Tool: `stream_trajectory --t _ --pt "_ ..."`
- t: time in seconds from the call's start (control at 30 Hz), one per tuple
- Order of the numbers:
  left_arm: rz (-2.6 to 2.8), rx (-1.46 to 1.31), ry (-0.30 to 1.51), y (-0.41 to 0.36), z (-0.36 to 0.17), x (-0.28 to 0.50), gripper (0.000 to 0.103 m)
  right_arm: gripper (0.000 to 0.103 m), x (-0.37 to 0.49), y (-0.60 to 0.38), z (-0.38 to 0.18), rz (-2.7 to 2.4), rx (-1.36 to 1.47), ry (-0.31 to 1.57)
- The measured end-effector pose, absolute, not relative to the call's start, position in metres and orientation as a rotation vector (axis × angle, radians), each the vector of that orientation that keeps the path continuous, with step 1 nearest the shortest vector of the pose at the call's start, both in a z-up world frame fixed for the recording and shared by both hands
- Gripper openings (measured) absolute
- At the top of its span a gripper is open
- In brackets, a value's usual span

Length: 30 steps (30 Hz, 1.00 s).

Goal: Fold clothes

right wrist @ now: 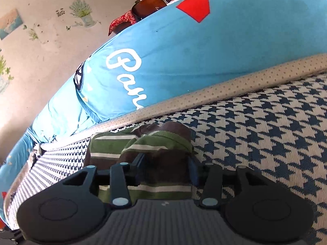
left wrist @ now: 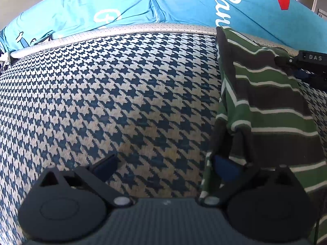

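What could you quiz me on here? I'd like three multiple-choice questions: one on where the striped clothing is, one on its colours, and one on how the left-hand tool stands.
1. Where does the striped garment lie?
A. On the blue cushion
B. On the houndstooth mat
C. On a wooden floor

2. Which colours are its stripes?
A. Red, yellow and black
B. Pink and grey
C. Green, dark brown and white

3. How do the jaws of the left tool stand?
A. Wide apart
B. Pressed tightly together
C. Clamped around a bottle

Answers:
1 B: the patterned mat shows on both sides of the cloth in the right wrist view.
2 C: broad green and brown bands are separated by thin white lines.
3 A: a broad stretch of bare mat shows between its two fingers.
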<state>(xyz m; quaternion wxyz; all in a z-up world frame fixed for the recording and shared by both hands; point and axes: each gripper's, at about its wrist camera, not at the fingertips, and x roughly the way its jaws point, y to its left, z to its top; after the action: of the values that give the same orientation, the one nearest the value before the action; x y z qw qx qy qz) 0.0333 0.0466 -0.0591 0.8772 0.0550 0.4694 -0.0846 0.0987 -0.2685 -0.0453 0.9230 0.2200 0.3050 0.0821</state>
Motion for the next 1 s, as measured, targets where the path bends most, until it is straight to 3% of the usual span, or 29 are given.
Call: stream_trajectory --t 0.07,0.2,0.63,1.0 --pt "-0.175 0.115 0.979 0.047 -0.059 0.033 0.103 0.018 0.099 -0.262 -0.046 0.172 0.439 0.631" --pt "-0.17 0.115 0.98 0.046 -0.059 0.034 0.103 0.014 0.098 -0.255 -0.04 0.138 0.429 0.631" --pt "-0.236 0.135 0.969 0.031 -0.055 0.032 0.103 0.012 0.06 -0.256 0.008 -0.117 0.27 0.521" --pt "-0.31 0.197 0.912 0.003 -0.05 0.017 0.103 0.012 -0.005 -0.341 0.029 -0.583 0.264 0.471"
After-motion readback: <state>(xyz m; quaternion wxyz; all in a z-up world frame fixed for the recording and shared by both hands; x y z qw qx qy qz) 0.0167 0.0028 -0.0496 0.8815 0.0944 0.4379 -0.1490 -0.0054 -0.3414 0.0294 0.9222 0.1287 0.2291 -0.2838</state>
